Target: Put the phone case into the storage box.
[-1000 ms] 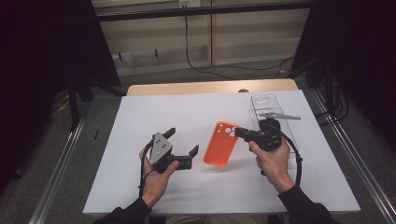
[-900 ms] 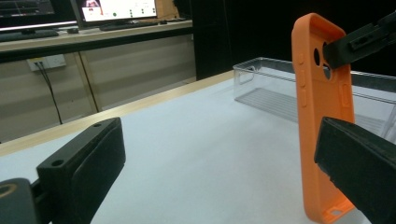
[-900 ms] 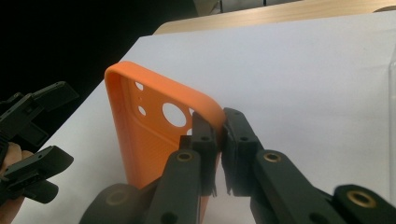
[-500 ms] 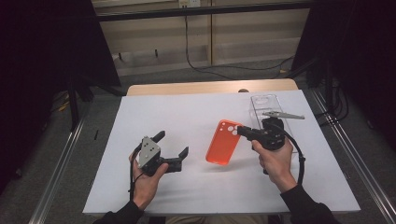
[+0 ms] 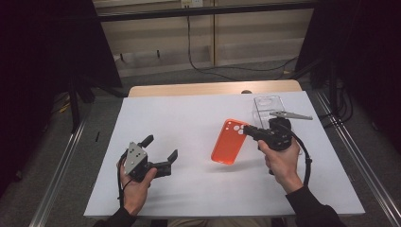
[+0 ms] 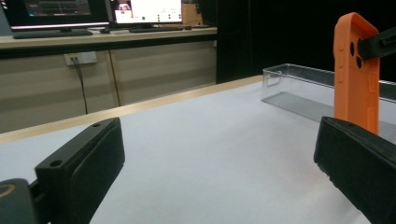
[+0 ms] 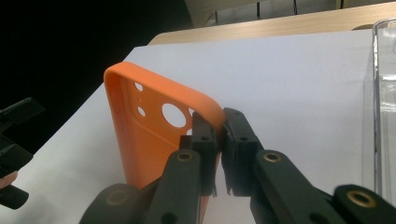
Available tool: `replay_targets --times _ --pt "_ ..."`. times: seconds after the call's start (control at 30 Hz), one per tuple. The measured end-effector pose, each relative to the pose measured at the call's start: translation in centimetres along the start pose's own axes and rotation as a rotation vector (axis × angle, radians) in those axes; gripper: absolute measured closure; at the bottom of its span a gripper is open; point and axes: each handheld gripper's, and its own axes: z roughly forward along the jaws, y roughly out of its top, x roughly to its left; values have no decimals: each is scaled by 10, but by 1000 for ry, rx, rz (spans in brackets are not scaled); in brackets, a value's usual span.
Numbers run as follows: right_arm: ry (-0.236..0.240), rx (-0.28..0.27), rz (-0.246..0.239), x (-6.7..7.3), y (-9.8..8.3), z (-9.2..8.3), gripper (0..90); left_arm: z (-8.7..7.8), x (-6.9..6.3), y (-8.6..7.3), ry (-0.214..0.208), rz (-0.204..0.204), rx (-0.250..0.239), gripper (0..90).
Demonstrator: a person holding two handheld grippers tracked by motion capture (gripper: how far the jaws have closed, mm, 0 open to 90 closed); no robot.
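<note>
orange case held up on edge, left tongs waiting open

on my left side, the left tongs sit low over the white table with the jaws spread wide and nothing between them. i judge they are kept clear and level so they can come in on the case from the side; in the left gripper view the case stands right behind one jaw.

moving right, the orange phone case is near the middle of the table, tipped up with its lower end at or just above the sheet. it stands that way because the right tongs are pinched shut on its rim beside the camera holes, which leaves the rest of the case free for a second grip.

further right, the clear tray lies at the table's far corner, just behind my right hand, likely where the case belongs.
</note>
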Motion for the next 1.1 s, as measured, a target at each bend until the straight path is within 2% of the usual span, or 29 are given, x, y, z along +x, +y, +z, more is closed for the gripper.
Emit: replay_targets --times 0.17,0.23,0.33,0.53,0.67,0.8,0.83,0.9,0.97,1.1 --pt "-3 -6 0 -1 1 -1 841 -6 2 -3 7 5 11 20" --pt "-6 -9 -5 -2 1 -2 840 -10 5 -4 28 10 11 20" --pt "-9 -18 -10 -4 2 -3 840 -15 10 -6 64 -6 8 20" --pt "-24 -28 -20 -5 4 -5 841 -23 15 -9 99 -11 0 17" --pt "-34 -33 -30 -7 6 -7 840 -27 18 -11 110 -24 4 17" --pt "-48 -49 -27 -11 9 -12 840 -31 19 -14 122 -15 18 18" --pt "-54 -50 -32 -13 9 -13 840 -32 18 -16 110 -35 34 17" --pt "-61 -52 -32 -14 9 -14 840 -32 18 -16 107 -31 41 18" --pt "-67 -59 -28 -17 10 -17 840 -35 18 -15 122 -14 28 17" --pt "-87 -78 -31 -24 15 -21 840 -41 23 -18 159 -9 36 18"
